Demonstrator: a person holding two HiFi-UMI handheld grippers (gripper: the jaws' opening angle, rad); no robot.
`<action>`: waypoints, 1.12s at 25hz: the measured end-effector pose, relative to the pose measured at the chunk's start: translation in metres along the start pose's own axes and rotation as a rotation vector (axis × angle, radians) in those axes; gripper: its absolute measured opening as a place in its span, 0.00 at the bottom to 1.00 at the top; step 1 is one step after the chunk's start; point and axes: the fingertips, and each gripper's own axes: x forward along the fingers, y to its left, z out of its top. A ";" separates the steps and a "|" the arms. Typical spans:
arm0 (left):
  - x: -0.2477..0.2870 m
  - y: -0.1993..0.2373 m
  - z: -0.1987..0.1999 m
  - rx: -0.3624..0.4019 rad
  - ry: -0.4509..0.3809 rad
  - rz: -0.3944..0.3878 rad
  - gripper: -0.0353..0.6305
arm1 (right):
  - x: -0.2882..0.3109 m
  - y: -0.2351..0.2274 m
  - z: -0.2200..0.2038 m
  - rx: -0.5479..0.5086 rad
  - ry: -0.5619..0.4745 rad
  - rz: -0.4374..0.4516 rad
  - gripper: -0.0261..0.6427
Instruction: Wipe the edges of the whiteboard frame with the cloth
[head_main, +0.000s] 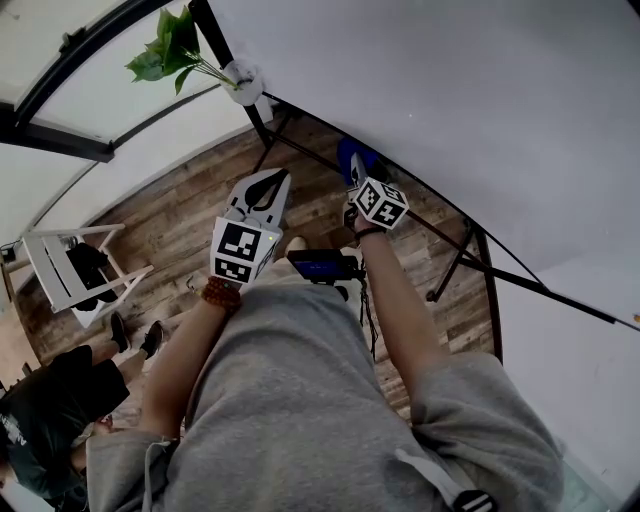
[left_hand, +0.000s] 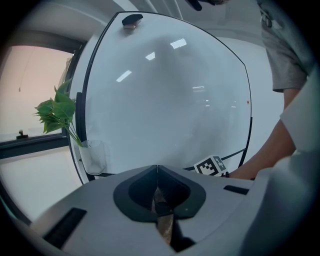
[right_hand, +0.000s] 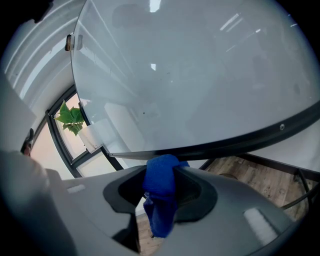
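The whiteboard (head_main: 450, 90) fills the upper right of the head view, and its black frame (head_main: 440, 225) runs diagonally along the bottom edge. My right gripper (head_main: 354, 172) is shut on a blue cloth (head_main: 350, 158) that rests against this bottom edge near the left corner. In the right gripper view the cloth (right_hand: 161, 192) bulges out between the jaws of the right gripper (right_hand: 162, 172), just under the frame (right_hand: 225, 141). My left gripper (head_main: 267, 182) hangs to the left of it, away from the board, shut and holding nothing. Its jaws (left_hand: 157, 172) meet in the left gripper view, facing the whiteboard (left_hand: 165, 95).
A green plant (head_main: 172, 45) in a white holder (head_main: 243, 80) sits at the board's lower left corner. Black stand legs (head_main: 455, 262) reach down to the wooden floor (head_main: 180, 215). A white folding stand (head_main: 68, 270) and a seated person (head_main: 50, 410) are at the left.
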 end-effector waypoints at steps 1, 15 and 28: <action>-0.001 0.001 0.000 -0.001 -0.001 0.004 0.07 | 0.001 0.002 0.000 0.001 0.000 0.002 0.28; -0.016 0.016 -0.012 -0.019 0.026 0.062 0.07 | 0.023 0.027 -0.003 0.063 0.002 0.041 0.28; -0.030 0.037 -0.027 -0.045 0.042 0.135 0.07 | 0.051 0.055 -0.008 0.068 0.012 0.098 0.28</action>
